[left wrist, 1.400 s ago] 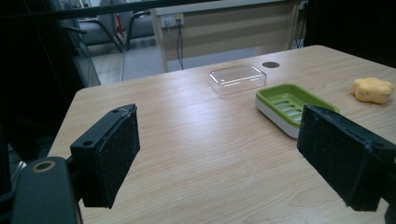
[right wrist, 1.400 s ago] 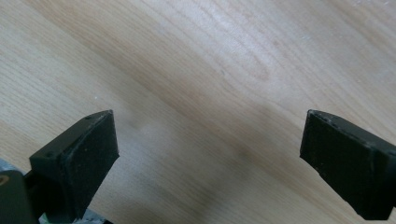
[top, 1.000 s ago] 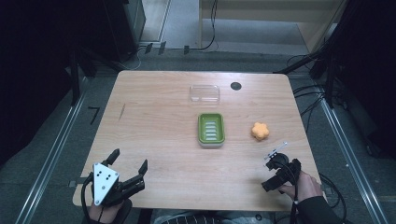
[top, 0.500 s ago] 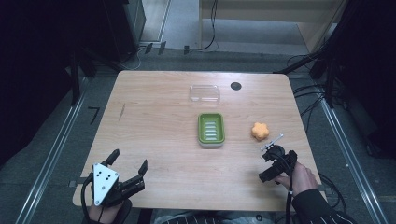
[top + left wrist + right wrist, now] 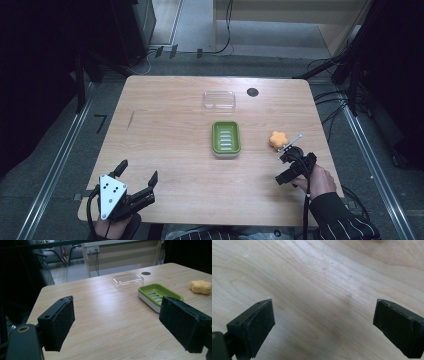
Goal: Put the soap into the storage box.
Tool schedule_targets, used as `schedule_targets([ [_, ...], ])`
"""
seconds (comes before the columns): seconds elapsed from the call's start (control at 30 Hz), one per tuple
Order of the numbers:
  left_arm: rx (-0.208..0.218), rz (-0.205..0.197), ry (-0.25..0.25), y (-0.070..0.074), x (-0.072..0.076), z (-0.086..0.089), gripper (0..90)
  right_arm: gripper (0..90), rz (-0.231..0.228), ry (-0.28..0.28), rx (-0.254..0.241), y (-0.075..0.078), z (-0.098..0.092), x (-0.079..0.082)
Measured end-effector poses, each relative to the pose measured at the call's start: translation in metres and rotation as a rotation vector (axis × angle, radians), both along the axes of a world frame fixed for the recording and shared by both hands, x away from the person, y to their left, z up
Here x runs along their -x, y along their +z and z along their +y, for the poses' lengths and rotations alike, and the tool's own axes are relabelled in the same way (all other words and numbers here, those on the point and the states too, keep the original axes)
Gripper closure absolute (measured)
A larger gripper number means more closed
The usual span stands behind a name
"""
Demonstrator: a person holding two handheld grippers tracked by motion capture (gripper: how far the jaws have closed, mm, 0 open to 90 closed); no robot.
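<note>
Right gripper [image 5: 287, 165] with foam-padded jaws spread wide above pale wood-grain table [image 5: 165, 130], just beside lumpy orange sponge-like piece [image 5: 276, 138]; left gripper [image 5: 136, 177] likewise released, near front-left corner.

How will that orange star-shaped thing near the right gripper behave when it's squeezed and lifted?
The orange star-shaped thing looks lumpy and matte, so probably soft, likely giving between the jaws. It seems small, so likely light. It lies flat, so rolling seems unlikely.

A clear lid [image 5: 219, 100] and a dark hole [image 5: 252, 92] lie near the table's [image 5: 165, 130] far edge.
</note>
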State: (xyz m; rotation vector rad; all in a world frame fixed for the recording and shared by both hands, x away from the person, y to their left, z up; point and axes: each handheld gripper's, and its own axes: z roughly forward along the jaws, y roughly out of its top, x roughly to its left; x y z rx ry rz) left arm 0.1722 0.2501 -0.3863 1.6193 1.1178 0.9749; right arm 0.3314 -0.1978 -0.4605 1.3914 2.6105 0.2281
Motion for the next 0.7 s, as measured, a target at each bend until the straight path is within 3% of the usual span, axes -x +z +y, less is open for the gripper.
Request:
schedule_targets([
  [0.7, -0.002, 0.001, -0.004, 0.0, -0.001, 0.0, 13.7, 4.1, -0.049, -0.028, -0.01, 0.002, -0.003, -0.033],
])
